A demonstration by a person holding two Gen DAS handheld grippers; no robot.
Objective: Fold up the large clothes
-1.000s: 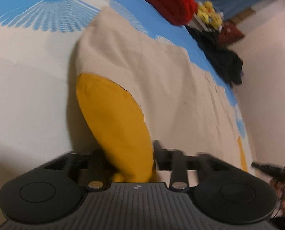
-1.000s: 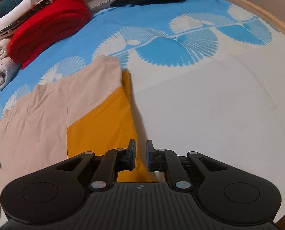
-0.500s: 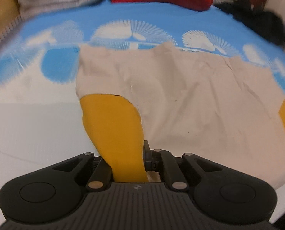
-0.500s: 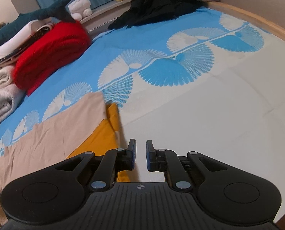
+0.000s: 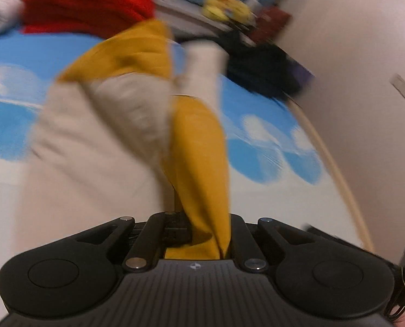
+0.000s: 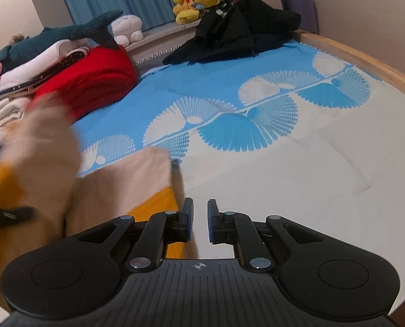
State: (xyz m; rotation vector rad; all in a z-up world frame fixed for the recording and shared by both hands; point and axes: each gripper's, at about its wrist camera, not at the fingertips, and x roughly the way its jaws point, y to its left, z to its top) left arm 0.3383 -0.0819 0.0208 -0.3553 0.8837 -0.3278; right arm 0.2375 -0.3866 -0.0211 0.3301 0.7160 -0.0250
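Observation:
The garment is beige with mustard-yellow sleeves. In the left wrist view my left gripper point(image 5: 202, 234) is shut on a yellow sleeve point(image 5: 199, 158), and the beige body point(image 5: 99, 141) hangs bunched and blurred above the bed. In the right wrist view the beige garment point(image 6: 126, 179) lies at the lower left, with a yellow part point(image 6: 159, 204) beside my left finger. A lifted blurred fold point(image 6: 44, 147) rises at the far left. My right gripper point(image 6: 199, 223) holds nothing, its blue pads a small gap apart, above the white sheet.
The bed sheet point(image 6: 257, 125) is blue and white with fan prints. A red blanket point(image 6: 88, 81), folded pale clothes point(image 6: 1, 114), a shark plush point(image 6: 66, 32) and a black garment point(image 6: 235, 32) lie along the far side. A wooden bed rail point(image 6: 365, 65) runs at the right.
My left gripper has lifted the yellow sleeve and swung right, pulling the beige body up off the bed. My right gripper has drawn back and tilted up, still holding nothing.

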